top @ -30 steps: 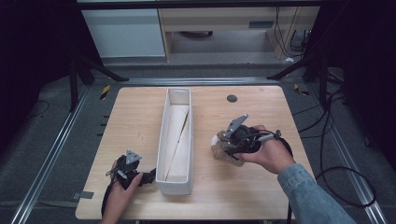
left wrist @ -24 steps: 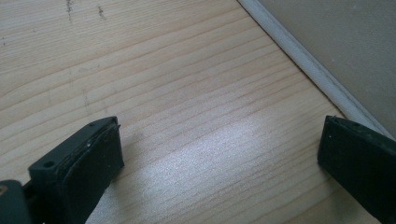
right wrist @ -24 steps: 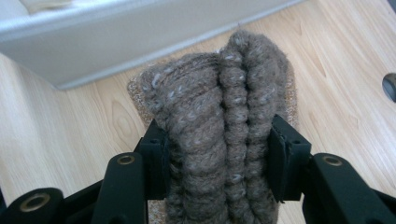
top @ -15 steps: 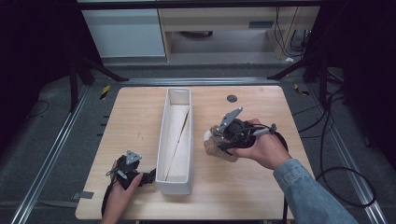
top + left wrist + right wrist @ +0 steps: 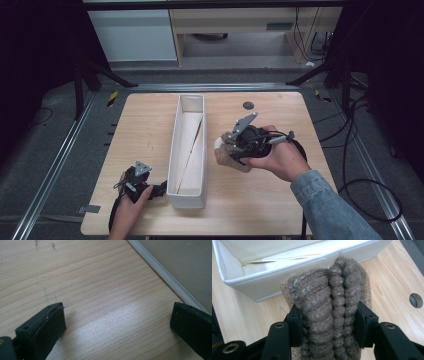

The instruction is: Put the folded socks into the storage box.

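A folded brown knitted cloth (image 5: 226, 156) (image 5: 329, 295) is pinched in my right gripper (image 5: 231, 149) (image 5: 329, 316), whose pads press on both of its sides. The bundle hangs just above the table, to the right of a long white fabric box (image 5: 187, 198) (image 5: 259, 283). My left gripper (image 5: 150, 188) (image 5: 117, 321) rests low at the table's front left, beside the near end of the box. Its jaws stand wide apart with bare wood between them, and the box wall (image 5: 175, 270) runs past its right jaw.
The wooden table (image 5: 145, 130) carries the box lengthwise down its middle. A small dark round disc (image 5: 248, 105) (image 5: 416, 300) lies at the back right. Metal rails and cables border the table on both sides.
My right hand has lifted the knitted bundle and carried it a little left, closer to the box. The left hand has not moved.
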